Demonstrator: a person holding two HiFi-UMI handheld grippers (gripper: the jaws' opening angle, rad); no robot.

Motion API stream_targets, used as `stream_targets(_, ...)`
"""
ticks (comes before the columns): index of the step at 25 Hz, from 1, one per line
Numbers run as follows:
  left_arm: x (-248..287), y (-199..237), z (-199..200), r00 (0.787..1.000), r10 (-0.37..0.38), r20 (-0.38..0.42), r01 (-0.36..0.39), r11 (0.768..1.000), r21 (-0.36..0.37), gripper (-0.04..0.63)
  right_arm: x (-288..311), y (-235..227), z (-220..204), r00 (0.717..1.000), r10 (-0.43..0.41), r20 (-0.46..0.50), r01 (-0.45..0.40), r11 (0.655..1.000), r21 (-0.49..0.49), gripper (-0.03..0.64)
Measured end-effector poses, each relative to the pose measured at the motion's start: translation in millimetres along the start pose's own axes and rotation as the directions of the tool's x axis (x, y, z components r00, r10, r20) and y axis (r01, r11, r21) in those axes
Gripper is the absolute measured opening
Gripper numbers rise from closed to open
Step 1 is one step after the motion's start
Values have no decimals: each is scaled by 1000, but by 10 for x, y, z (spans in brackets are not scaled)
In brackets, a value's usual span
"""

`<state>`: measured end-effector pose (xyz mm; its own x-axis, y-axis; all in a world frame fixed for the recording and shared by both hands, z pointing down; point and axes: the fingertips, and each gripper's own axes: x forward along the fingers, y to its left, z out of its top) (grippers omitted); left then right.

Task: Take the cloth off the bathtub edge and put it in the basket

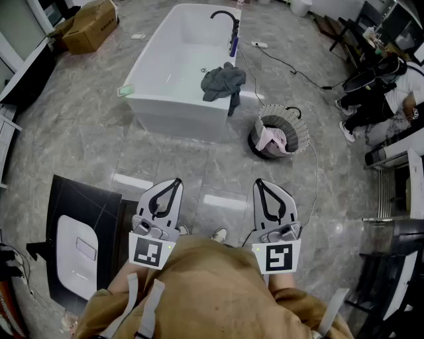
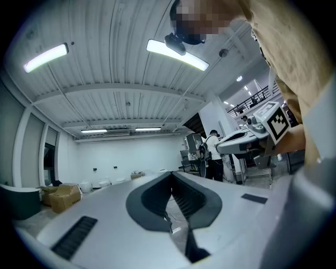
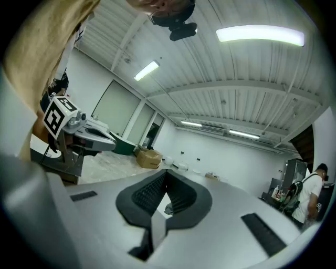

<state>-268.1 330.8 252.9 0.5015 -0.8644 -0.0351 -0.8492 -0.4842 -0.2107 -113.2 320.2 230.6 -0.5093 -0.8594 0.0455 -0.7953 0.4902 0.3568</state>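
A dark grey cloth (image 1: 222, 82) lies draped over the near right edge of the white bathtub (image 1: 165, 106), one end hanging down the outer wall. The round ribbed basket (image 1: 283, 130) stands on the floor to the tub's right, with a pink cloth (image 1: 271, 140) inside it. My left gripper (image 1: 177, 181) and right gripper (image 1: 258, 182) are held side by side close to my body, well short of the tub. In both gripper views the jaws meet tip to tip, left gripper (image 2: 171, 174) and right gripper (image 3: 166, 172), shut with nothing between them, pointing up at the room.
A black faucet (image 1: 227, 18) rises at the tub's far right, and a cable (image 1: 286, 65) runs over the floor behind the basket. A cardboard box (image 1: 91, 25) sits far left. A dark panel with a white plate (image 1: 78, 246) lies near left. A seated person (image 1: 387, 86) is at right.
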Motion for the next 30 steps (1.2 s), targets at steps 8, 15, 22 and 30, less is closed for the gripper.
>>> stream_targets(8,26,-192,6,999,-28,-29,30,997,69,6,-85,-92,-98,1000,10,-17,-10,1000,-11,3)
stream_targets(15,195,-383,-5,998,10,-54,-9,999,33,6,-222,-392,-296,999,31,-13,-31,999,26,5)
stream_targets(22,299,-623,16,997,55,-56,-54,998,11,6,-337,-642,-514,999,33,-17,-32,999,11,5)
stream_targets(30,479,-636,-5,995,60,-75,-58,998,30,6,-323,-894,-560,999,-20,32,18,999,42,5)
